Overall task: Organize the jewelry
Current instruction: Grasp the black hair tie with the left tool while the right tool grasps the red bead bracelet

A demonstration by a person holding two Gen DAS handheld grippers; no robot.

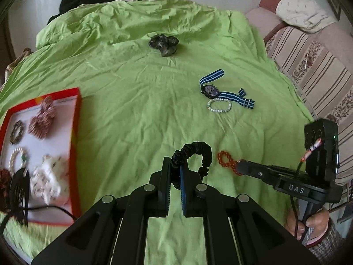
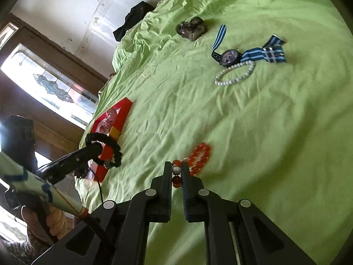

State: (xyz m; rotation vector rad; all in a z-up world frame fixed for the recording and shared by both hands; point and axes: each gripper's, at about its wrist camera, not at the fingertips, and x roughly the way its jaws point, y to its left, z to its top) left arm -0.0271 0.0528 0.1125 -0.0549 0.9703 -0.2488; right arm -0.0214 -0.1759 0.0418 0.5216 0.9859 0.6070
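Left wrist view: the left tongs are clamped on a black fabric-covered hair band, whose loop arches up and to the right of the fingertips above the green bedsheet. At the left edge lies a red-rimmed tray with a white floor, blurred here; in it are two pinkish patterned scrunchies, a dark beaded bracelet, a pale beaded ring, a white patterned scrunchie and some dark items at the near corner that I cannot make out. Farther up the sheet sits a dark mottled scrunchie. Right of centre a wristwatch with a blue striped strap lies flat, and a white bead bracelet lies just below it, touching or nearly touching the strap. At the right, the right tongs are closed on an orange bead bracelet, which hangs in a twisted loop off their tip, near the hair band but apart from it; a hand grips the handle below. In the right wrist view the same orange beads are pinched between the fingers, the loop trailing forward over the sheet, and the left tongs hold the black band in front of the tray's near corner. A striped cover borders the sheet on the right.
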